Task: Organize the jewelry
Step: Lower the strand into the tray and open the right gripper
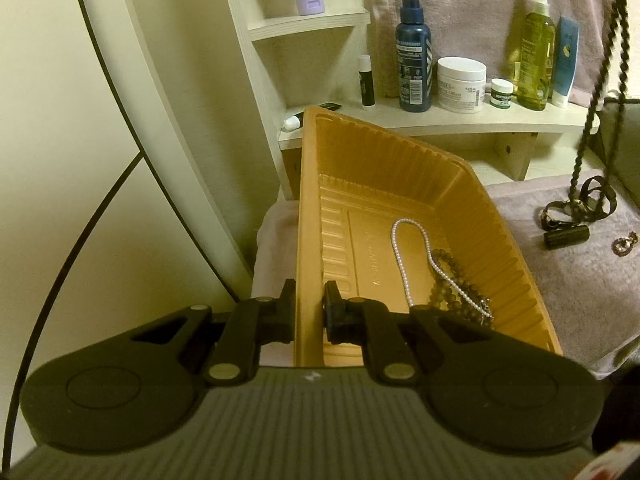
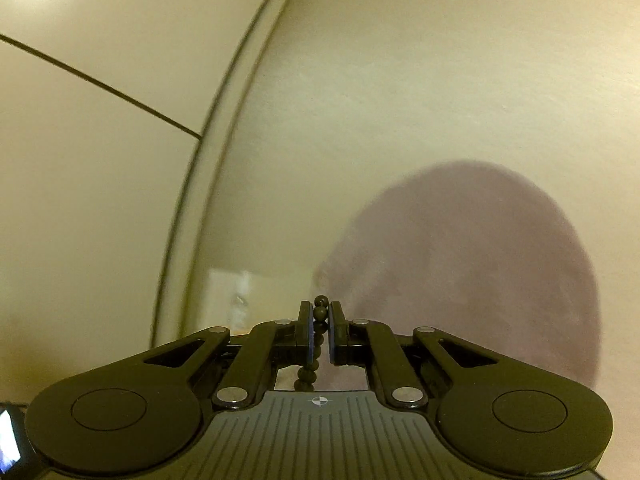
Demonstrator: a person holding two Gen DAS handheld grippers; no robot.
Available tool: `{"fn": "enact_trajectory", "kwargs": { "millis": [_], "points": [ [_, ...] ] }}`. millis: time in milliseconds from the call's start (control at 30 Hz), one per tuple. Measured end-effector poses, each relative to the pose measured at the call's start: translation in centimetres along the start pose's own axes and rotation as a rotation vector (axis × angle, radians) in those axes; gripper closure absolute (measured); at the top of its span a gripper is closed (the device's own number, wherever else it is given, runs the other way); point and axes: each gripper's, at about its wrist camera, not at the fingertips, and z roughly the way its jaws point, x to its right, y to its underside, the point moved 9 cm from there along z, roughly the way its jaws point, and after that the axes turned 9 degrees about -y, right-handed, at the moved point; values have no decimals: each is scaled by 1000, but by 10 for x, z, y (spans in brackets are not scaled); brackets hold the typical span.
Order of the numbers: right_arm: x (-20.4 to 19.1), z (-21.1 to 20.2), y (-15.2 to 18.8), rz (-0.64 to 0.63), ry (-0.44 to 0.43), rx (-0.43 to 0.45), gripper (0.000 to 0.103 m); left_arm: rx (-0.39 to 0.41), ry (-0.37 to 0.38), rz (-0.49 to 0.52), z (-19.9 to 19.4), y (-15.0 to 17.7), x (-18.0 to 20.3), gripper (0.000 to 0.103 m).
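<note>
Pale wall and white shelf (image 1: 440,122) sitting at the far side, bottles (image 1: 414,52) and jars (image 1: 461,80) lined along it. Grey towel (image 1: 568,280) covering the tabletop. Left gripper (image 1: 310,312) clamping its jaws on the near left wall of the tan tray (image 1: 360,168), holding it tilted. Pearl strand (image 1: 400,256) and dark bead bracelet (image 1: 448,280) lying inside the tray, near right. Right gripper (image 2: 320,332) pinching a black bead necklace (image 2: 319,312) between nearly closed jaws, the strand dangling at right over the towel. Small gold piece (image 1: 625,243) and black cylinder (image 1: 566,237) resting on the towel, right of the tray.
</note>
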Motion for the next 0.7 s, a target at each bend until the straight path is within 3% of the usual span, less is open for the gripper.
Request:
{"fn": "enact_trajectory", "kwargs": {
  "millis": [233, 367, 700],
  "points": [
    [-23, 36, 8, 60, -83, -17, 96, 1, 5, -3, 0, 0, 0, 91],
    [-39, 58, 59, 175, -147, -121, 96, 2, 7, -4, -1, 0, 0, 91],
    [-85, 91, 229, 425, -257, -470, 96, 1, 8, -4, -1, 1, 0, 91]
  ]
}}
